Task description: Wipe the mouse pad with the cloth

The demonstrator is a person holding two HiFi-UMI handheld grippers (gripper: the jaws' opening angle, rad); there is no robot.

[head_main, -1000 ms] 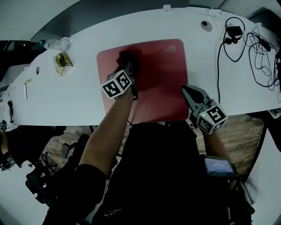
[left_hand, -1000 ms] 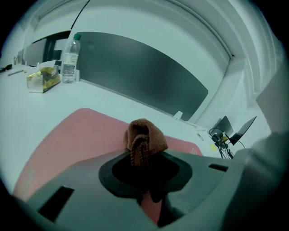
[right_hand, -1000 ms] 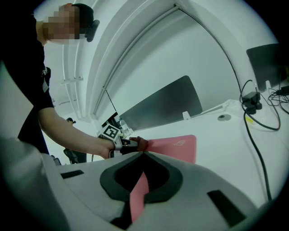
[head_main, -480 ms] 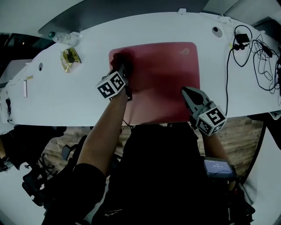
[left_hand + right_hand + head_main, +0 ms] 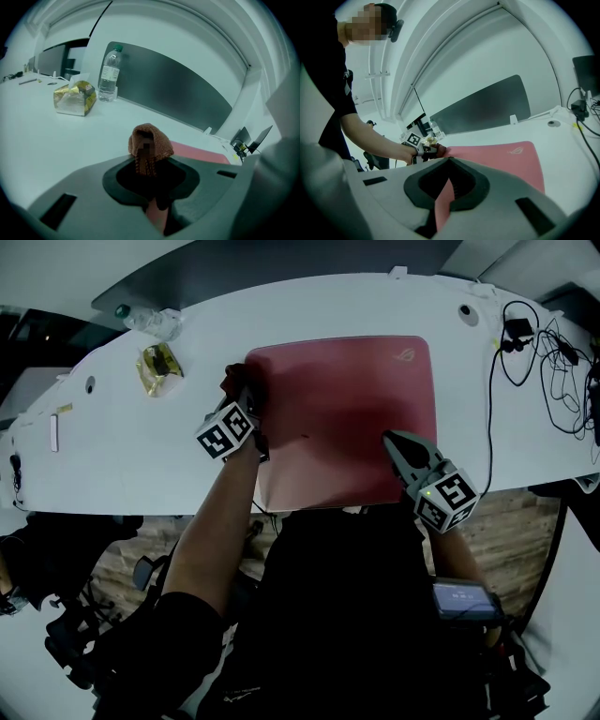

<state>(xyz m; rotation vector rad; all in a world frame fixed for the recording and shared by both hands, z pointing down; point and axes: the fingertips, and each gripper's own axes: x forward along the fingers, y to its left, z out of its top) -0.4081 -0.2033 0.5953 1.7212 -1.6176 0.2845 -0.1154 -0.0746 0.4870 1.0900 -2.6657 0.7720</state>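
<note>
The red mouse pad (image 5: 347, 418) lies flat on the white table (image 5: 112, 456). My left gripper (image 5: 241, 393) is at the pad's far left corner, shut on a bunched rust-brown cloth (image 5: 150, 142) that sticks out past the jaws. In the head view the cloth (image 5: 234, 378) shows dark at the pad's left edge. My right gripper (image 5: 394, 442) rests over the near right part of the pad, jaws together with nothing held. The right gripper view shows the pad (image 5: 506, 157) stretching ahead and the left gripper (image 5: 425, 149) at its far corner.
A gold foil packet (image 5: 159, 363) and a clear water bottle (image 5: 109, 75) stand to the left beyond the pad. Black cables (image 5: 553, 343) sprawl at the table's right end. A dark panel (image 5: 178, 89) runs along the back edge. The table's front edge passes just under the pad.
The left gripper has slid the cloth leftward along the pad's far part to its left corner. The right gripper has stayed on the near right part of the pad.
</note>
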